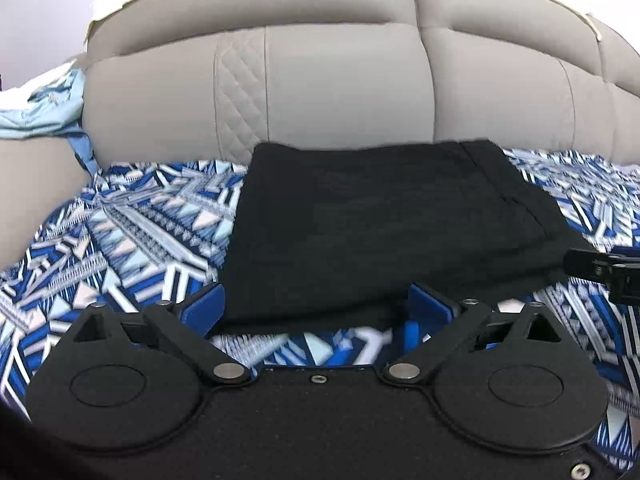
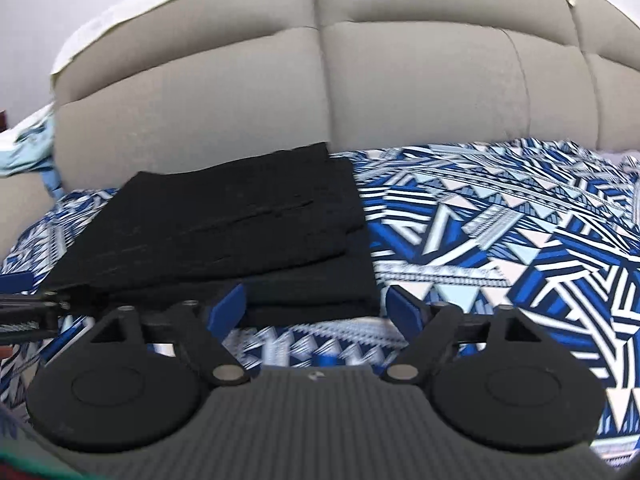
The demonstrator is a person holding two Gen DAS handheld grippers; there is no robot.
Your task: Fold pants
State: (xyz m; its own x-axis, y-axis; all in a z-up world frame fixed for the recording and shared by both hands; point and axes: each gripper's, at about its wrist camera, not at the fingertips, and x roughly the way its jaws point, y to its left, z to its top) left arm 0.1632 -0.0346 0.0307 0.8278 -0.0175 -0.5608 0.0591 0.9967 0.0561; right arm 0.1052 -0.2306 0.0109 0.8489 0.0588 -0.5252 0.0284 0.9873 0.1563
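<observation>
Left wrist: folded pants [image 1: 384, 232], bedspread [image 1: 132, 232] around

I find no legible text, label, brand, number or sign in either wrist view. Faint marks at top edge of left wrist view, too blurred for me to read.

Bed sheet [image 1: 132, 232], blue-white-black geometric print, covers the bed. Beige padded headboard [image 1: 340, 88] with a quilted panel stands behind. Light blue cloth [image 1: 44, 112] bunched at far left beside headboard.
</observation>
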